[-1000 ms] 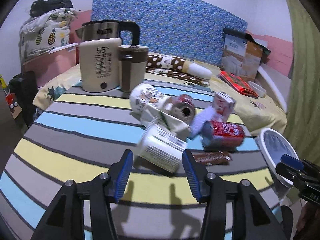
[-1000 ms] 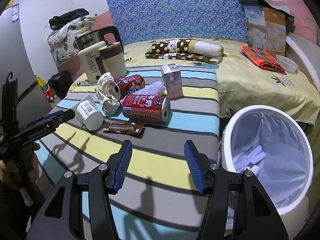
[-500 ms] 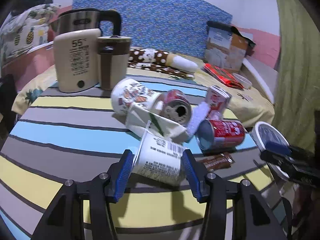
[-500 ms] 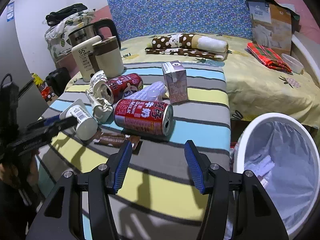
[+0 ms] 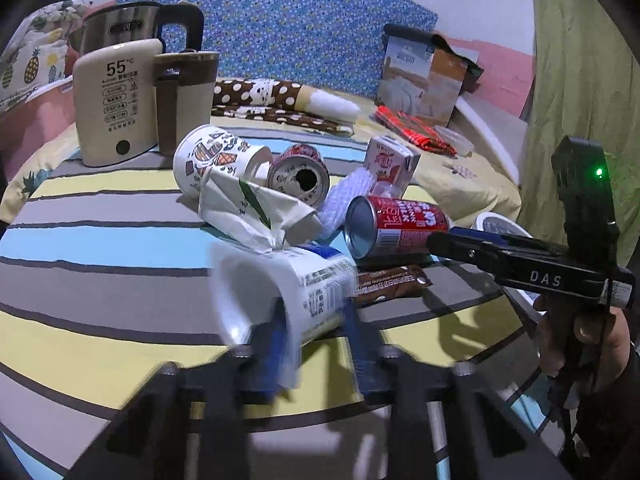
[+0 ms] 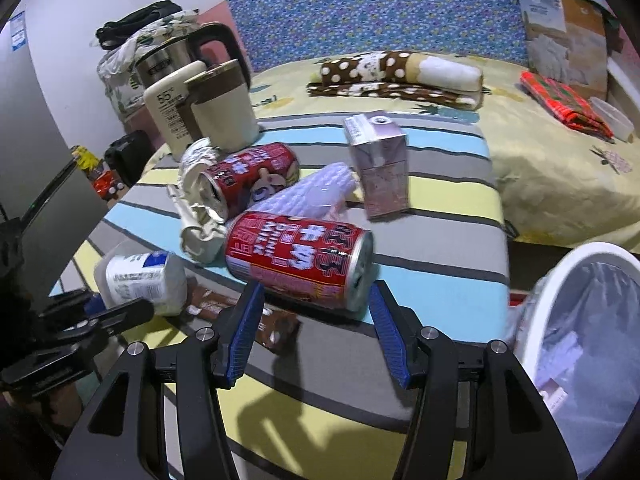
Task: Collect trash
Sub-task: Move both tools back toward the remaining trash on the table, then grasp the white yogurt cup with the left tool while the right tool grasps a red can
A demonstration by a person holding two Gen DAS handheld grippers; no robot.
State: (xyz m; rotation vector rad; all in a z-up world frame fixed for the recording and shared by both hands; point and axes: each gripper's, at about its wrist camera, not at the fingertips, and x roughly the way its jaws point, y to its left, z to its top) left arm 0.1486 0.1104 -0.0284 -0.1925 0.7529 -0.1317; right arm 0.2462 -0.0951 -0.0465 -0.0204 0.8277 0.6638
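Note:
A white plastic cup (image 5: 280,292) lies on its side on the striped table (image 5: 100,288). My left gripper (image 5: 316,340) is closed around it, one finger looks inside the mouth. The cup also shows in the right wrist view (image 6: 140,278). A red can (image 6: 300,258) lies on its side just ahead of my right gripper (image 6: 316,328), which is open with the can's near side between its blue pads. A brown wrapper (image 6: 244,314) lies beside it. A white bin (image 6: 580,344) stands at the table's right.
More trash lies behind: a second red can (image 6: 248,178), a crumpled paper cup (image 5: 256,212), a printed cup (image 5: 212,156), bubble wrap (image 6: 316,194), a small carton (image 6: 380,168). A kettle (image 5: 116,104) and mug (image 5: 184,96) stand at the back left. A bed (image 6: 560,168) lies beyond.
My left gripper has moved forward and closed on the white cup. My right gripper has moved forward up to the red can; its jaws stay open.

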